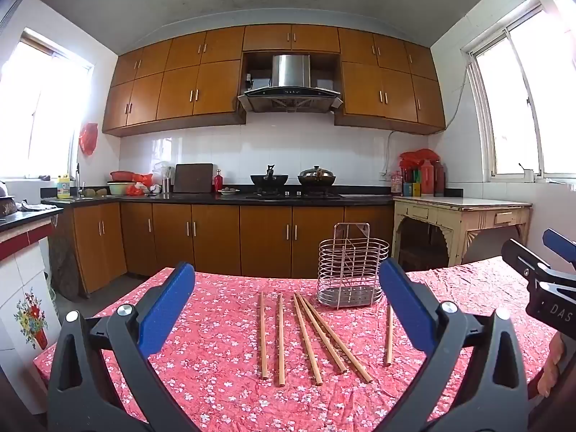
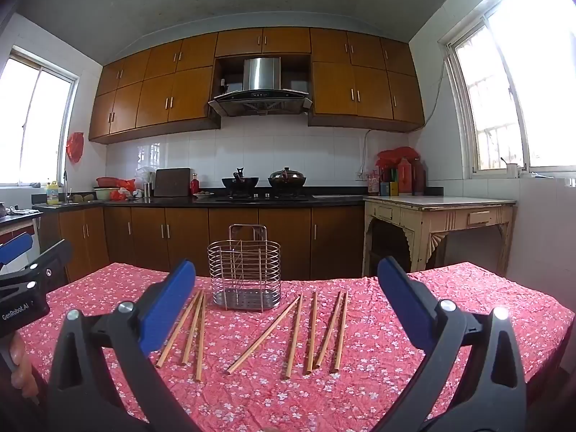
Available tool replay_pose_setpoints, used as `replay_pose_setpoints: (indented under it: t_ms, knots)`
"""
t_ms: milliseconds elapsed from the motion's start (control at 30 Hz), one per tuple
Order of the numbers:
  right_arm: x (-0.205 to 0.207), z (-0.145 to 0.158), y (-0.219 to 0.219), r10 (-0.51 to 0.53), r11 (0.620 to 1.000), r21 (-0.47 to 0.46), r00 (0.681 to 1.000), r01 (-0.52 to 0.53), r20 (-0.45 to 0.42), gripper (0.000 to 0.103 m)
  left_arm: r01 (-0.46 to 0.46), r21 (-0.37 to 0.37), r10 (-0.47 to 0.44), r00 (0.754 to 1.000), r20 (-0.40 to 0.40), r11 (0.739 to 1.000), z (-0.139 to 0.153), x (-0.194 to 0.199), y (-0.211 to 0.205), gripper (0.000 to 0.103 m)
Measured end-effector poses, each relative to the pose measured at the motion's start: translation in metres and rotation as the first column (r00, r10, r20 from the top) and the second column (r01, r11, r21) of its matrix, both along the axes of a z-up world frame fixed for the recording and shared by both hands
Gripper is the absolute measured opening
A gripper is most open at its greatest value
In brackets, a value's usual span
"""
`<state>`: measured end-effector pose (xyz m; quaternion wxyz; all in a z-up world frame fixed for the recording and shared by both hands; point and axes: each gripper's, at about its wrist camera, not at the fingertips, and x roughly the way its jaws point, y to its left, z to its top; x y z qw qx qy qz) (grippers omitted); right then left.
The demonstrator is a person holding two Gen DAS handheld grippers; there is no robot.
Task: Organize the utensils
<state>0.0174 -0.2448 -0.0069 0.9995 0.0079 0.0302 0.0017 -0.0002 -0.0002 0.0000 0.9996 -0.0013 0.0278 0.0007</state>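
Held the left gripper (image 1: 286,270) and the right gripper (image 2: 286,266) level and side by side over the near edge of the tabletop (image 2: 468,280). Had the blue-padded fingers (image 1: 165,309) of each spread wide apart, with nothing between them and nothing touched. Judged this an open, backed-off stance for taking in the layout before a first pick.

Found the wooden chopsticks (image 2: 293,334) loose and flat on the red floral cloth (image 1: 223,324), mostly running lengthwise away from the cameras. Counted three close together to the left of the holder and five fanned out to its right in the right wrist view, some converging at their far tips. Took the spread, rather than a heap, as a way to let each be pinched singly.

Saw the wire chopstick holder (image 2: 244,270) upright near the far edge of the tabletop, just behind the sticks. Read it as apparently empty, with an open top, wire dividers inside and a perforated tray at the bottom, so ready to take sticks dropped in end first.

Noted nothing lying between the fingers and the sticks. Expected trouble instead from thin sticks lying flat on wrinkled cloth, from close neighbours within each group, and from the tall loop at the holder's back. Marked the other gripper at the edge of each view as a thing to steer clear of.

Left the woks (image 2: 240,181) on the hob, the range hood (image 2: 261,86) and the cream side table (image 2: 439,212) well apart, out of play.
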Motion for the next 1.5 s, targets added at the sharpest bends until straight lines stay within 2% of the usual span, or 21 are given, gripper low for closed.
replay_pose_setpoints:
  t_ms: [1500]
  knots:
    - [0.003, -0.01, 0.001, -0.003, 1.0, 0.012, 1.0, 0.003, -0.012, 0.099, 0.003, 0.001, -0.003, 1.0, -0.003, 1.0, -0.01, 0.0, -0.003, 0.101]
